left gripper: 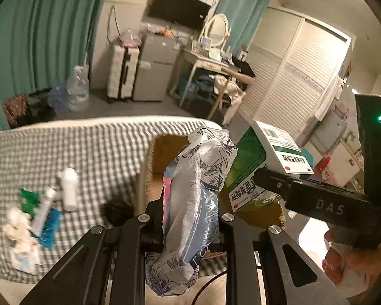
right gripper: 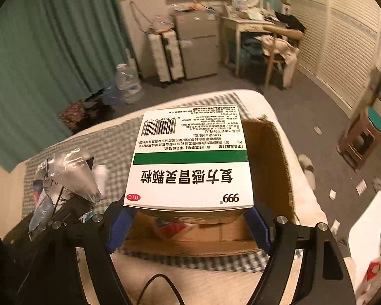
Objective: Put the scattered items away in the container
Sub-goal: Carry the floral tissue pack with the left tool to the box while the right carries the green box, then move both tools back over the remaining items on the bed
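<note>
The left gripper (left gripper: 190, 218) squeezes a soft, crinkly plastic packet (left gripper: 198, 198) near its middle; it looks light and floppy and could slip, so a tight pinch helps; the right gripper (right gripper: 188, 218) is wide, holding a stiff medicine box (right gripper: 190, 162) by its sides; both hang over the cardboard box (right gripper: 269, 167), lower middle of each frame.

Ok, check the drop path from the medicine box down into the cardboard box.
Nothing visible blocks it. The medicine box, clamped in the right gripper, hangs over the open cardboard box; a red item lies inside.
</note>
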A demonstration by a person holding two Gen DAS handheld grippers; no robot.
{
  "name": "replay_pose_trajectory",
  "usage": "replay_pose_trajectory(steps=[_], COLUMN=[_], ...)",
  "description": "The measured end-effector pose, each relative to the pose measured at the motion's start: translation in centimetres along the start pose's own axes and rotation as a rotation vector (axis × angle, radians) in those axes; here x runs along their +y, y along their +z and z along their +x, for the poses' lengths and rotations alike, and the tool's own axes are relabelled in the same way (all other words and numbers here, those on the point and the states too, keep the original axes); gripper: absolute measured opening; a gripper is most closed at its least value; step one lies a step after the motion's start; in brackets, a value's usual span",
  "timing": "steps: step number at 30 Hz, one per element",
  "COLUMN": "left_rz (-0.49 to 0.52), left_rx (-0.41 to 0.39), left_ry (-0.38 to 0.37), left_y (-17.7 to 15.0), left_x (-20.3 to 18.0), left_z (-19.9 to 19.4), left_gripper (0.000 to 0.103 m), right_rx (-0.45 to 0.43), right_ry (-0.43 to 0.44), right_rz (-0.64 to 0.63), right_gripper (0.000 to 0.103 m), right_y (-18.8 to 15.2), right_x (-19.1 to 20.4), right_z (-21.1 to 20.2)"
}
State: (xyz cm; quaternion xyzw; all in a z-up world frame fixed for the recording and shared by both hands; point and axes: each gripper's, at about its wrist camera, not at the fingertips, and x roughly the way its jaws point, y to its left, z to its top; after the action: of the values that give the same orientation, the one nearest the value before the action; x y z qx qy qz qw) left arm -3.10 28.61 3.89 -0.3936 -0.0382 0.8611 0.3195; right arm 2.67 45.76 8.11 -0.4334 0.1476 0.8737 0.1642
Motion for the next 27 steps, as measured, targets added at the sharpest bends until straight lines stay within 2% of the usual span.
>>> replay_pose_trajectory(steps=[6, 8, 10, 11, 12, 15, 19, 23, 27], left_rz=[0.018, 0.012, 0.001, 0.004, 0.009, 0.058, 0.112, 0.096, 0.052], left_rx=[0.036, 0.026, -0.001, -0.019, -0.043, -0.073, -0.104, -0.135, -0.154], left_ry=[-0.017, -0.033, -0.059, -0.056, -0.043, -0.017, 0.044, 0.097, 0.174], left_y=[-0.8, -0.8, -1.0, -1.1, -1.2, -1.0, -0.5, 0.7, 1.8], left_x=[-1.3, -1.5, -1.9, -1.9, -2.1, -2.4, -1.7, 1.3, 5.9], left_z=[3.6, 3.9, 4.1, 4.0, 3.6, 2.3, -0.3, -3.6, -6.9], left_gripper=[0.024, 0.040, 0.085, 0.092, 0.096, 0.098, 0.099, 0.101, 0.103], right_rx=[0.051, 0.050, 0.016, -0.002, -0.019, -0.070, -0.134, -0.165, -0.184], right_ry=[0.008, 0.013, 0.019, 0.024, 0.033, 0.058, 0.057, 0.076, 0.066], right_rz=[0.051, 0.061, 0.089, 0.111, 0.132, 0.175, 0.158, 0.099, -0.035], right_gripper=[0.078, 0.080, 0.084, 0.093, 0.096, 0.097, 0.097, 0.097, 0.097], right_y=[0.4, 0.3, 0.4, 0.4, 0.6, 1.0, 1.3, 1.5, 1.0], right_x=[-2.5, -2.8, -3.3, -3.6, -3.9, -4.4, -3.6, -1.3, 3.5], right_z=[2.9, 3.3, 3.4, 3.3, 3.1, 2.2, 0.6, -0.7, -1.5])
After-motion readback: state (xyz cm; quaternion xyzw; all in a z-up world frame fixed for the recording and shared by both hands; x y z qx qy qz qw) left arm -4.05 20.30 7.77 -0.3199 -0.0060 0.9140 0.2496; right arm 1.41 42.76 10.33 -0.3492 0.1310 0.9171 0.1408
